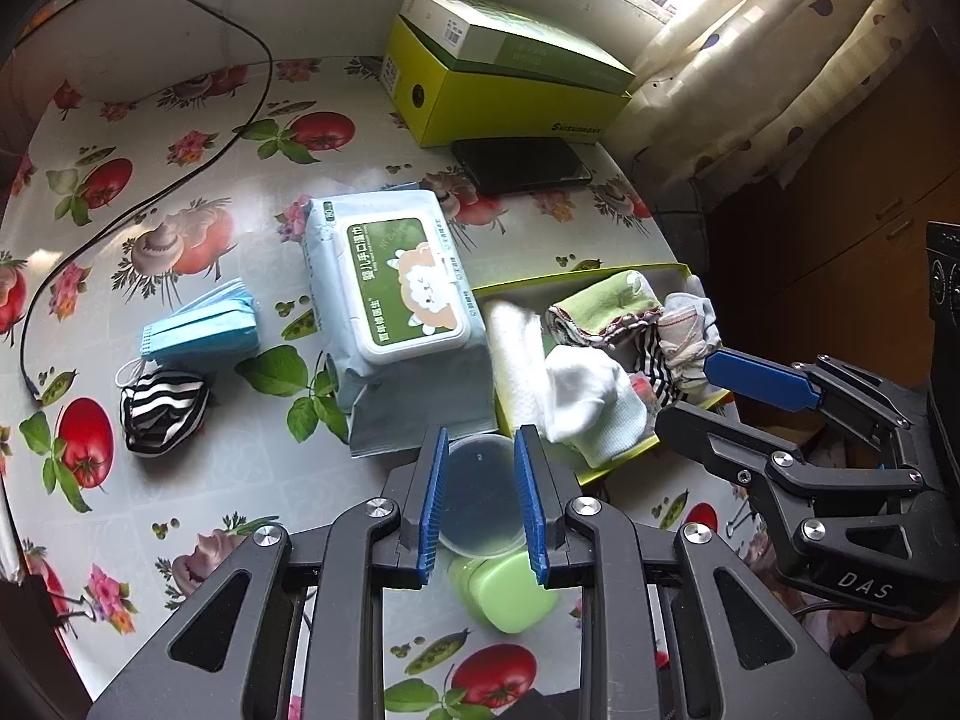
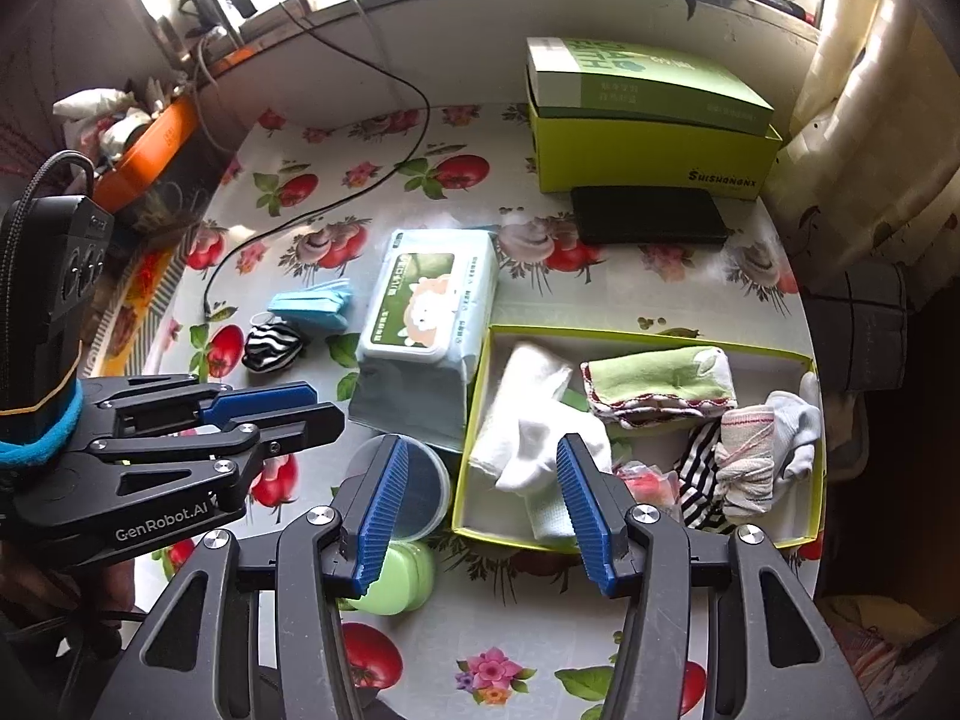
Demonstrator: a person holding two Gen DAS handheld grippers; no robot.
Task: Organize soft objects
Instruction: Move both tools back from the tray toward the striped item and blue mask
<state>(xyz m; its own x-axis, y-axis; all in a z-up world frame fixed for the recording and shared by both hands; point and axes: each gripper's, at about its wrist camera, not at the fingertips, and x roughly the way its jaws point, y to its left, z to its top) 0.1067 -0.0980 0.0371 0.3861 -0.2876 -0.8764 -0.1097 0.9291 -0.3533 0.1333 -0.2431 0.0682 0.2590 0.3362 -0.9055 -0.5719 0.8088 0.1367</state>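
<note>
A shallow yellow-green box (image 2: 630, 333) (image 1: 600, 271) at the table's right holds a white sock (image 2: 534, 456) (image 1: 582, 396), a folded green cloth (image 2: 654, 378) (image 1: 606, 300) and other bundled socks. On the table to the left lie a black-and-white striped sock (image 1: 162, 414) (image 2: 273, 345) and a stack of blue masks (image 1: 201, 324) (image 2: 312, 303). My left gripper (image 1: 482, 432) (image 2: 327, 402) is open and holds nothing, above a round clear tub (image 1: 480, 498). My right gripper (image 2: 480, 444) (image 1: 684, 390) is open and holds nothing, above the box's near left corner.
A pack of wet wipes (image 1: 390, 300) (image 2: 426, 312) lies between the masks and the box. A green case (image 1: 510, 594) sits near the tub. At the back stand a green shoebox (image 1: 510, 78) and a black flat case (image 1: 519, 165). A black cable (image 1: 150, 192) crosses the left side.
</note>
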